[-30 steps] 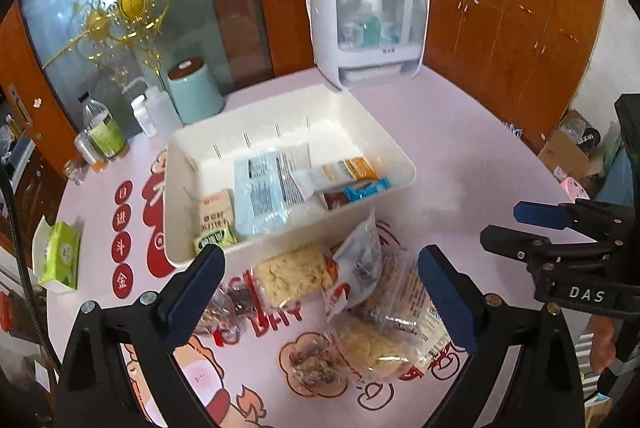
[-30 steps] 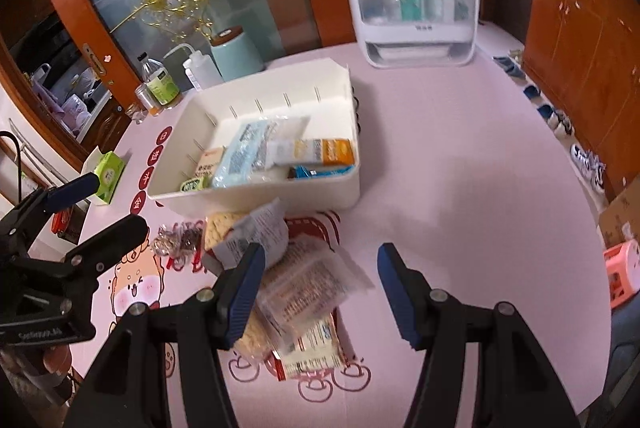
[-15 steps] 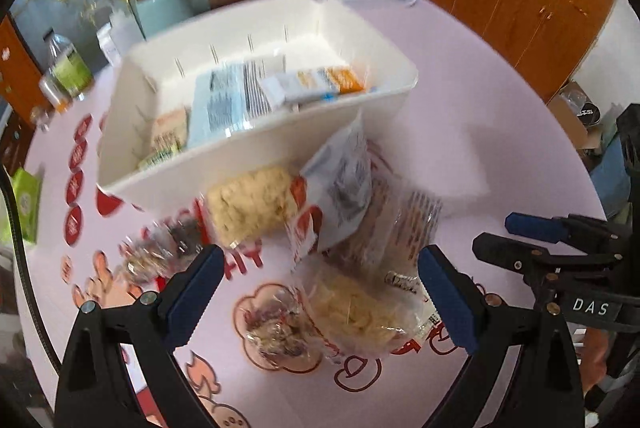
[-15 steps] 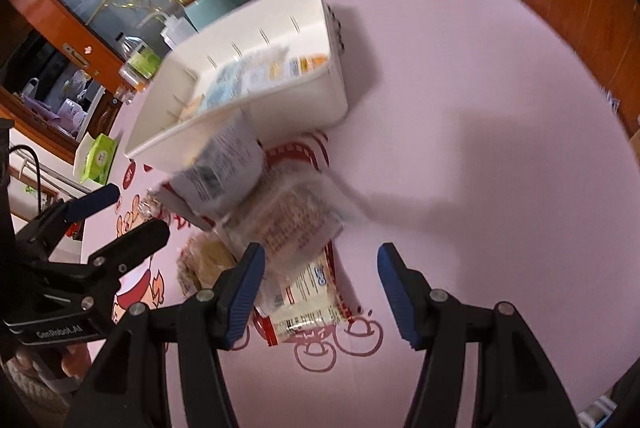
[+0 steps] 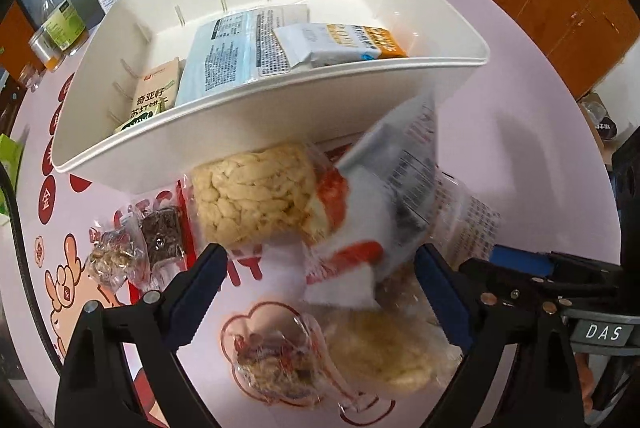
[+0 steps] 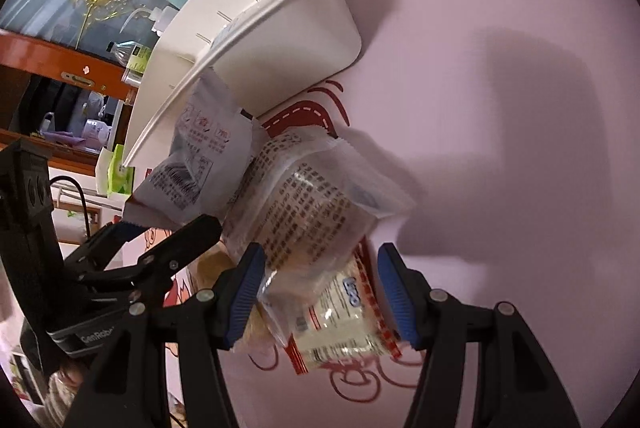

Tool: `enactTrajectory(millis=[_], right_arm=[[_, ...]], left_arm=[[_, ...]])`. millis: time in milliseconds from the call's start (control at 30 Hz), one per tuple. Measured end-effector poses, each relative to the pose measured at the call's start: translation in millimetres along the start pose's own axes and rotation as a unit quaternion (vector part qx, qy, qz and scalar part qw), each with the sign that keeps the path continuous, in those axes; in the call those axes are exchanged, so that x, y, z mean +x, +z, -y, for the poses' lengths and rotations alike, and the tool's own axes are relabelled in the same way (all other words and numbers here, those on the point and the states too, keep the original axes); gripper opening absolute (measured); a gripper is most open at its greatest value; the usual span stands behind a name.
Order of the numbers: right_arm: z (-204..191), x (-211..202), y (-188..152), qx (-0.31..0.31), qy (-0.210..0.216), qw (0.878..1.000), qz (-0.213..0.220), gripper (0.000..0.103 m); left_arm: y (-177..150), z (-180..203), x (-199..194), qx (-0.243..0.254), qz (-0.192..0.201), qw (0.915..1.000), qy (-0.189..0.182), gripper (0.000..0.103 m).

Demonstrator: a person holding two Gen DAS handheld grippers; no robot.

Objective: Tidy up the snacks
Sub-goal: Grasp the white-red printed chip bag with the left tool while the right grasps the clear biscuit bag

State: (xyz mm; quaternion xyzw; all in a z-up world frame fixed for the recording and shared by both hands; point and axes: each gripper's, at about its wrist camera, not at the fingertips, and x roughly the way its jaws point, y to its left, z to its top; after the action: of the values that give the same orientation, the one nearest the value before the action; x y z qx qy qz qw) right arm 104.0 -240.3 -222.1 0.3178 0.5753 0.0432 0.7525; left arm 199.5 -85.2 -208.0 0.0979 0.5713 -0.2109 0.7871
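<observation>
My left claw (image 5: 318, 282) hangs over the snack pile, jaws wide but closing, a white-and-red packet (image 5: 376, 204) between them, pads not touching it. My right claw (image 6: 320, 292) sits half open around a clear printed packet (image 6: 316, 212) at frame centre; left pad looks to brush it, no squeeze. The white bin (image 5: 280, 116) fills the upper half of the left view, several packs already inside. More snacks lie loose on the pink table (image 6: 500, 28) below it.

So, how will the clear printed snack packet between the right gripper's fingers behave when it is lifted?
The clear printed packet is probably light and floppy: its thin film is crinkled. Its glossy wrap may slip in the right gripper, and lifting it may shift the red-edged packet underneath.
</observation>
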Motion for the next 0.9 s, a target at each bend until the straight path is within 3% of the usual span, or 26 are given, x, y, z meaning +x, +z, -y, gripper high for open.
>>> enactTrajectory(millis=[133,267,467,533,900], right_arm=[[-0.9,7.5,7.0,0.007,0.015,1.000,-0.001,0.061],[-1.7,10.4,11.9,0.003,0.016,1.000,0.002,0.061],[-5.2,9.9,12.6,-0.009,0.008,1.000,0.009,0.054],[-7.3,5.6,11.3,-0.020,0.003,1.000,0.016,0.048],[-35.5,-15.2,-0.2,-0.080,-0.029,0.995,0.056,0.038]], left_arm=[[5.1,-5.2,8.7,-0.012,-0.007,0.9995,-0.028,0.081],[7.6,-1.7,15.6,-0.014,-0.012,0.9980,-0.060,0.059],[5.6,8.9,11.3,0.003,0.007,0.9992,-0.040,0.047],[5.1,11.6,10.1,0.010,0.011,0.9994,-0.032,0.024],[-9.8,13.6,-25.3,0.014,0.045,0.9984,-0.032,0.016]])
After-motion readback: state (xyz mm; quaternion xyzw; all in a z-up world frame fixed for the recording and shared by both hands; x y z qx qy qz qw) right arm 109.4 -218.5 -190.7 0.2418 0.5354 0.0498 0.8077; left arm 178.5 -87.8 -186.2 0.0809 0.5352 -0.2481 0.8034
